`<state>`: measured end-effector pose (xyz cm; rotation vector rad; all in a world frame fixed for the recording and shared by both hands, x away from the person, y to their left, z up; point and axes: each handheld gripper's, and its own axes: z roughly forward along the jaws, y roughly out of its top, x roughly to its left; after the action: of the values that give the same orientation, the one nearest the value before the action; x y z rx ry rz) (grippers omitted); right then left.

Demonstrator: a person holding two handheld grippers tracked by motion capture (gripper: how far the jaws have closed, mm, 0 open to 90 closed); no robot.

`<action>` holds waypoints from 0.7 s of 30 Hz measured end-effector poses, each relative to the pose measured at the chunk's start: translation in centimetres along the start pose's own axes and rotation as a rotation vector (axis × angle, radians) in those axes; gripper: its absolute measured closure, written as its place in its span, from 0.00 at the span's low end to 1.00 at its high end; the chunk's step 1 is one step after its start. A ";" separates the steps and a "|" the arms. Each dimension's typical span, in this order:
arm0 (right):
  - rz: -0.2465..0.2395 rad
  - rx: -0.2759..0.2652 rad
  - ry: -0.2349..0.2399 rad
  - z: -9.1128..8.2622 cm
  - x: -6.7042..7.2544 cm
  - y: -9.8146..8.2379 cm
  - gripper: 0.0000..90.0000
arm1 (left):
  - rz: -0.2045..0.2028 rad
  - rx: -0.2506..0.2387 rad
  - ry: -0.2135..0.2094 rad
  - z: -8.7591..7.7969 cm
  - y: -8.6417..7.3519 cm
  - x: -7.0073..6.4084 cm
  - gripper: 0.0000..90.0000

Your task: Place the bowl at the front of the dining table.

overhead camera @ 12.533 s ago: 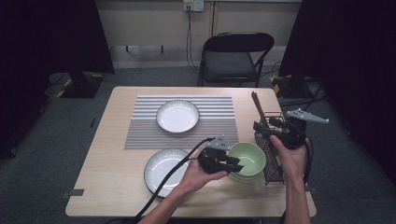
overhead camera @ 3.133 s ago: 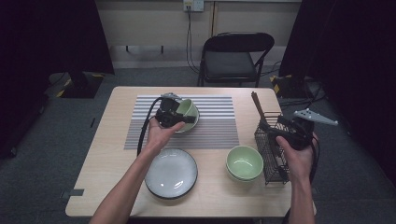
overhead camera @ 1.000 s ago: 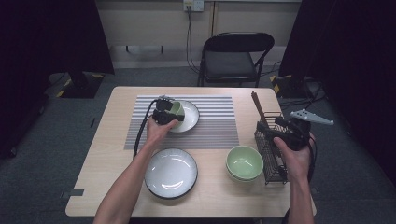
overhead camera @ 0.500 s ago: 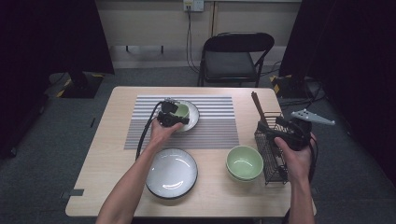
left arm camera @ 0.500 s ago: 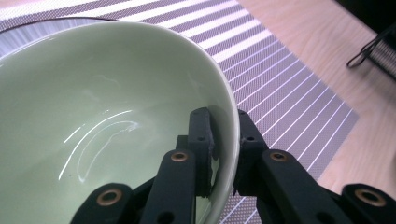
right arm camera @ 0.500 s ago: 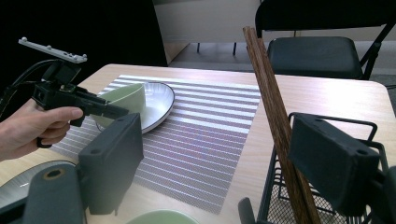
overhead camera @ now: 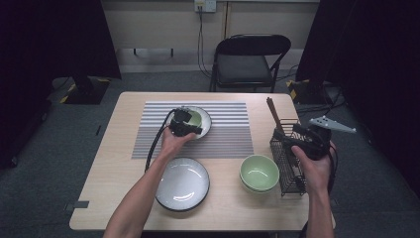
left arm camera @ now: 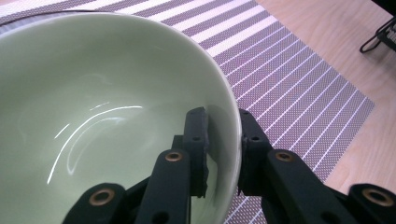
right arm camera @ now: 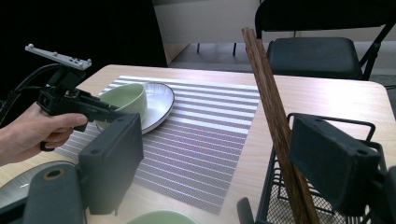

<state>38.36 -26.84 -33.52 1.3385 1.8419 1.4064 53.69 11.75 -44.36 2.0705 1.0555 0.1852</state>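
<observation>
Left tongs (left arm camera: 223,140) straddle the rim of the green bowl (left arm camera: 93,116), one jaw inside the wall, one outside. The jaws have just been opening, and a gap now shows between the inner pad and the wall: the clamp is being let go. The bowl, carried in the air three seconds ago, now sits on the white plate (overhead camera: 204,119) at the far middle of the striped mat (overhead camera: 237,134). Judgement: placement is done; only withdrawal of the left tongs remains.

Right tongs (right arm camera: 224,158) stand wide apart, holding nothing, above the wire rack (overhead camera: 289,158) at the right of the surface. A second green bowl (overhead camera: 259,172) and a second plate (overhead camera: 183,183) wait near.
</observation>
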 end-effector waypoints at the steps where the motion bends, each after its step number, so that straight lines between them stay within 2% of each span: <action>1: -0.001 -0.001 -0.001 0.0 0.0 0.0 0.19 | 0.000 0.000 0.000 0.0 0.0 0.0 0.86; 8: -0.002 -0.003 0.001 -0.1 0.0 0.0 0.19 | -0.005 -0.010 -0.011 -0.1 0.0 0.2 0.86; 12: -0.001 -0.003 -0.001 -0.2 0.0 0.0 0.19 | -0.003 -0.019 -0.015 -0.6 0.0 0.5 0.80; 16: -0.001 -0.002 -0.002 -0.2 0.0 0.0 0.19 | 0.000 -0.051 -0.024 -1.9 0.2 0.7 0.75; 18: -0.002 -0.001 -0.001 -0.1 0.1 0.0 0.19 | 0.000 -0.071 -0.026 -3.1 0.1 1.1 0.73; 19: -0.002 -0.001 -0.001 -0.1 0.1 0.0 0.19 | 0.000 -0.071 -0.026 -3.1 0.1 1.1 0.73; 21: -0.002 0.002 -0.003 0.0 0.1 0.0 0.19 | 0.011 -0.085 -0.035 -4.3 -0.2 1.3 0.75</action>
<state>38.29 -26.78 -33.50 1.3380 1.8429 1.4013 52.46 15.34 -41.86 1.9970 0.9988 0.1952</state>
